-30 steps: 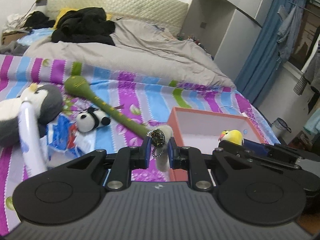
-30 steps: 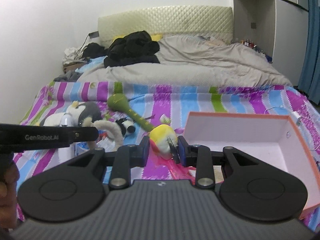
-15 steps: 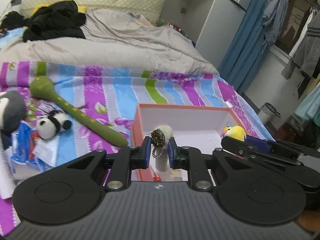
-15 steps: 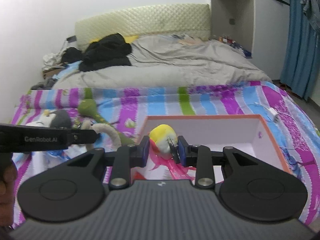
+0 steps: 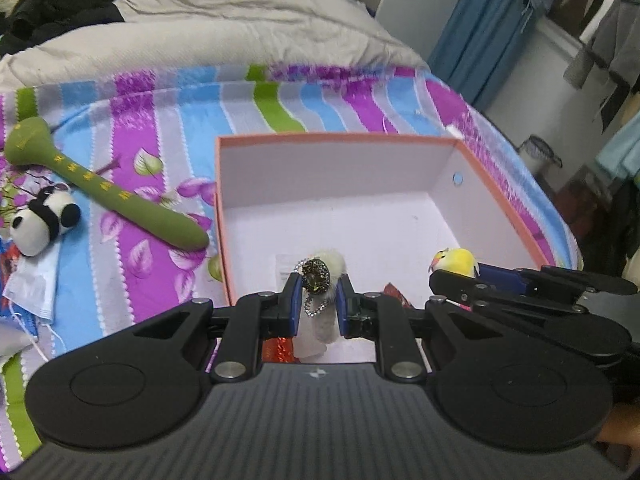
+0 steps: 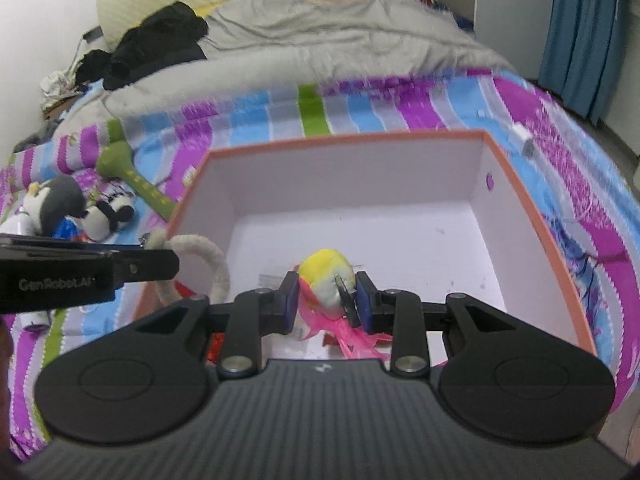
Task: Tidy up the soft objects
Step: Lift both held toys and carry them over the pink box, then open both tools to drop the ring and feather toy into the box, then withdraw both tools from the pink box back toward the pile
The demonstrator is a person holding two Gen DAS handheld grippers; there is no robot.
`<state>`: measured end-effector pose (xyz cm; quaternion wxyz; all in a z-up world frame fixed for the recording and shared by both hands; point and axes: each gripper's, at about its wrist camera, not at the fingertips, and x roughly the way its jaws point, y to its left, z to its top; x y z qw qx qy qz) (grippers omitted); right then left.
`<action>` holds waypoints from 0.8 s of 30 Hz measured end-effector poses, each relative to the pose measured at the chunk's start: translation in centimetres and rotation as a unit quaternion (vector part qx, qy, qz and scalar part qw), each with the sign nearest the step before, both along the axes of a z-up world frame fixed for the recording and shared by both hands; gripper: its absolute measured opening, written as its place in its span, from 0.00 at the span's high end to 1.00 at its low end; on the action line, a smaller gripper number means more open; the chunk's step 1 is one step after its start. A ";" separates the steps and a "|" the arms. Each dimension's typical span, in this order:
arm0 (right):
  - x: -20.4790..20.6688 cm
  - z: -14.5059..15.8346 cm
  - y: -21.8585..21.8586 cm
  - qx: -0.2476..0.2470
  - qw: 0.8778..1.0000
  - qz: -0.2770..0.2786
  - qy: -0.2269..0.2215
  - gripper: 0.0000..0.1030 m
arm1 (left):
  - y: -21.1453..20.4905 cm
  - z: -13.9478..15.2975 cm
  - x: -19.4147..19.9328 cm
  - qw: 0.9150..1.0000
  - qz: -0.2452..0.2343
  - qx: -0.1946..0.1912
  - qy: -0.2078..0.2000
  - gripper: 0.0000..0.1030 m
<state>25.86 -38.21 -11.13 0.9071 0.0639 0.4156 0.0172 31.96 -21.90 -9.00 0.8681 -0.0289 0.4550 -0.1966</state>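
Note:
An orange box with a white inside (image 5: pixel 496 190) (image 6: pixel 532 216) lies open on the striped bed. My left gripper (image 5: pixel 318 300) is shut on a white furry charm with a bead chain (image 5: pixel 320 276), held over the box's near left part. My right gripper (image 6: pixel 326 298) is shut on a yellow plush bird with pink tail (image 6: pixel 326 276), held over the box's near side. The bird (image 5: pixel 456 260) and right gripper show at the right of the left wrist view. The charm's white loop (image 6: pixel 214 258) shows in the right wrist view.
On the bedspread left of the box lie a long green plush (image 5: pixel 100 188) (image 6: pixel 140 184), a small panda (image 5: pixel 40 220) (image 6: pixel 106 216), a grey penguin plush (image 6: pixel 56 202) and a face mask (image 5: pixel 32 288). A grey duvet (image 5: pixel 224 20) and black clothes (image 6: pixel 156 44) lie behind.
Both grippers have moved right and forward with their toys, from beside the box to over its inside. The box now fills the middle of both views.

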 end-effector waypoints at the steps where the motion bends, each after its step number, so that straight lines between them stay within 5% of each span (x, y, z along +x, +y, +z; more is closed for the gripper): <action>1: 0.0 -0.3 -0.2 0.000 1.000 -0.001 0.004 0.68 | -0.3 -0.3 0.2 1.000 -0.003 0.003 0.004 0.80; 9: 0.3 -1.7 -1.2 0.008 1.000 -0.007 0.023 0.66 | -1.7 -2.1 0.8 1.000 -0.014 0.014 0.018 0.78; 11: 0.3 -1.7 -1.4 0.017 0.999 -0.010 0.026 0.61 | -1.8 -2.0 0.7 1.000 -0.017 0.022 0.012 0.66; 13: 0.1 -1.6 -1.5 0.023 0.999 -0.010 0.026 0.50 | -1.8 -1.8 0.6 0.999 -0.010 0.036 0.004 0.38; 15: -0.3 -1.2 -1.4 0.019 1.000 -0.010 0.017 0.44 | -1.7 -1.4 0.4 0.999 -0.008 0.041 -0.001 0.37; 24: -3.0 2.1 -0.2 0.028 0.999 0.008 -0.033 0.44 | -0.4 1.9 -2.9 0.999 -0.001 0.012 -0.049 0.37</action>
